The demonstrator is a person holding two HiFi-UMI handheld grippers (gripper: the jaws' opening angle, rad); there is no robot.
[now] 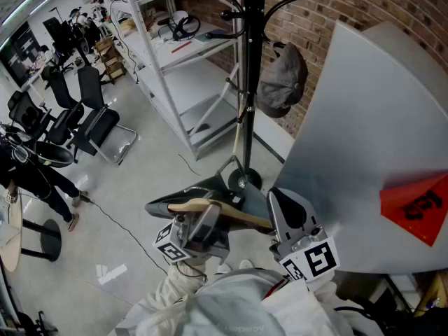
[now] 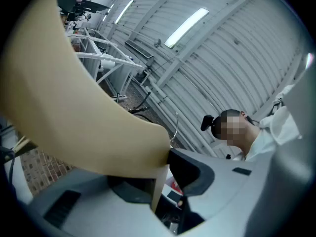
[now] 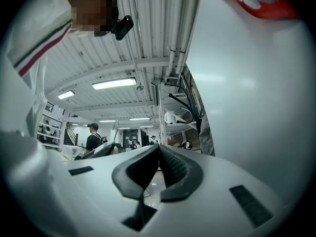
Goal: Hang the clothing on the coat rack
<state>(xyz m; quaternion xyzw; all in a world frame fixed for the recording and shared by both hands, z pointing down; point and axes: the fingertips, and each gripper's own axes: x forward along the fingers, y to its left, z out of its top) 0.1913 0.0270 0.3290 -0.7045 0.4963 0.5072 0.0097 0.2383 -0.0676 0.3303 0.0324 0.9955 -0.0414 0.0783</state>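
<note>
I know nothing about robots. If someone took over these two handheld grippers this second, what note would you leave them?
Left gripper: shut on the wooden hanger, held roughly level in front of the body.
Right gripper: shut, empty, near the hanger's other end.
Coat rack: ahead, by the brick wall; a grey item hangs on one hook.
Done: hanger is in hand; I can't make out a garment on it.
Left: bring it to the rack and hang it on a free hook.
</note>
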